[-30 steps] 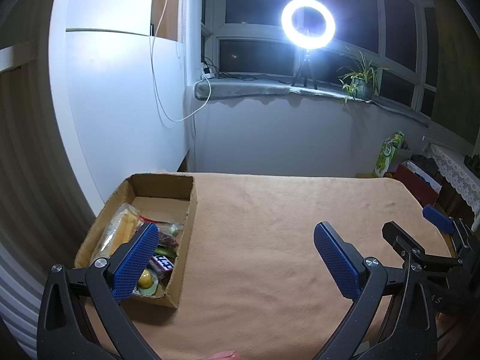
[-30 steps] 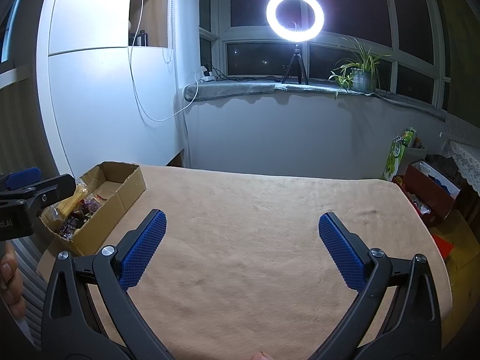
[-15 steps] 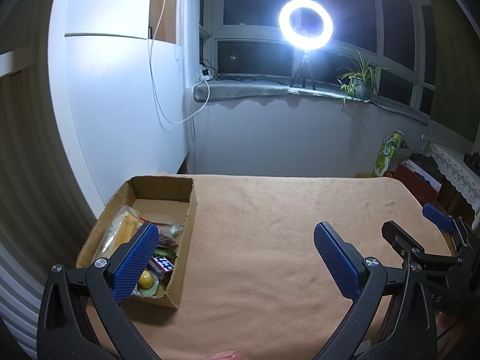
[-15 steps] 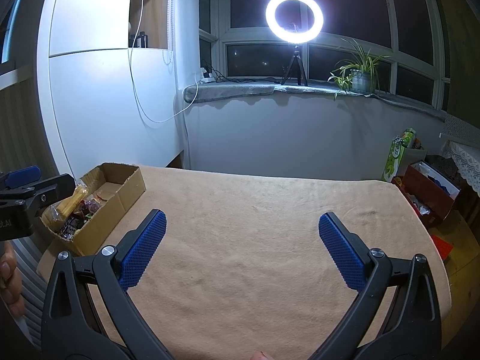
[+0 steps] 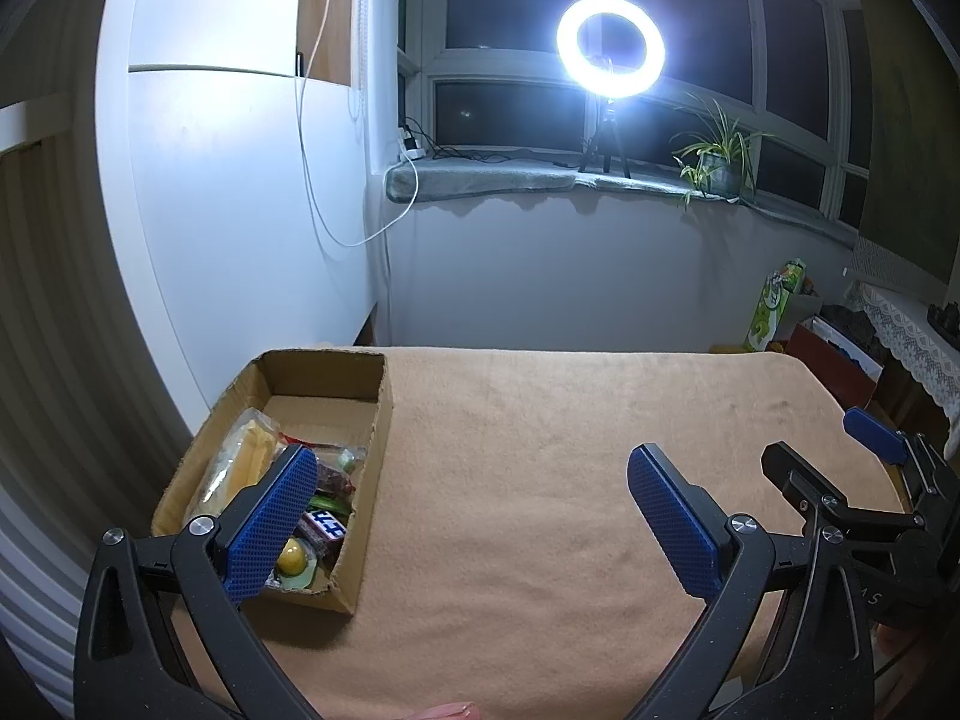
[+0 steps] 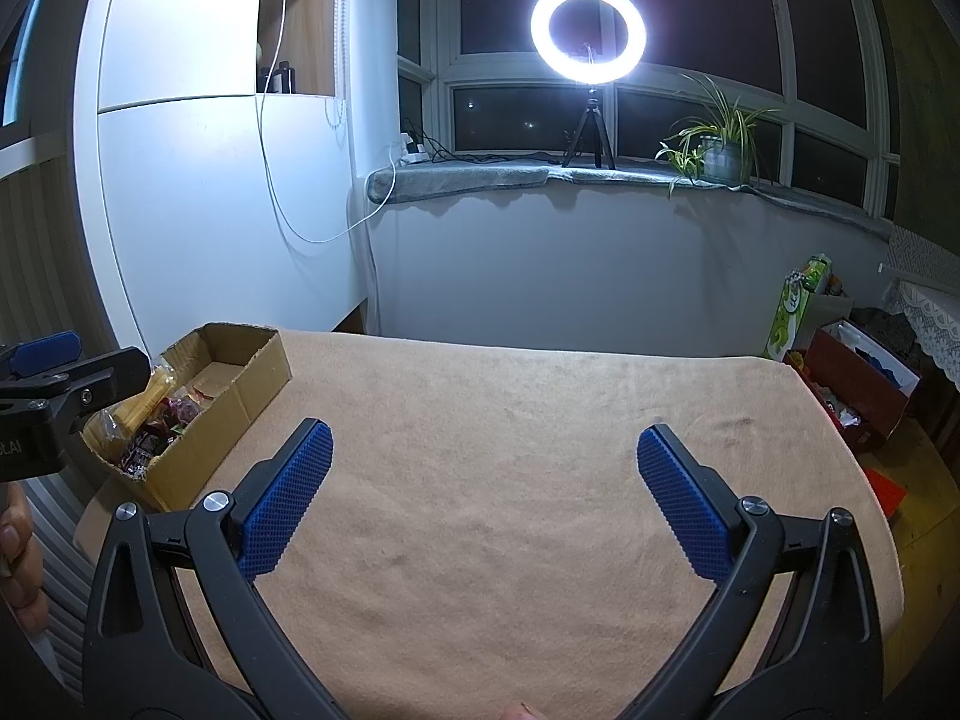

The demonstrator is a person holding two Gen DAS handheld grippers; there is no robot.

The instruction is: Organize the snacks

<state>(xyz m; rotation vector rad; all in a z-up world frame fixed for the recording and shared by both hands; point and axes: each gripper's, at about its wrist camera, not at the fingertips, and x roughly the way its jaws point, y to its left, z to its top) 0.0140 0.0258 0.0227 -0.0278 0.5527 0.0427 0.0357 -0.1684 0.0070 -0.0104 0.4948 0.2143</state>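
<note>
A cardboard box stands at the left edge of the table and holds several snack packets, among them a long yellow one. The same cardboard box shows at the left in the right wrist view. My left gripper is open above the table, its left pad in front of the box's near end, nothing between the fingers. My right gripper is open too, over the bare cloth to the right of the box. Part of the left gripper shows at the left edge of the right wrist view.
A tan cloth covers the table. A white cabinet stands left of the box. Behind are a windowsill with a ring light and a potted plant. Boxes and bags sit on the floor at the right.
Both views have shifted very slightly. The grippers stay open and the box and its snacks have not moved.
</note>
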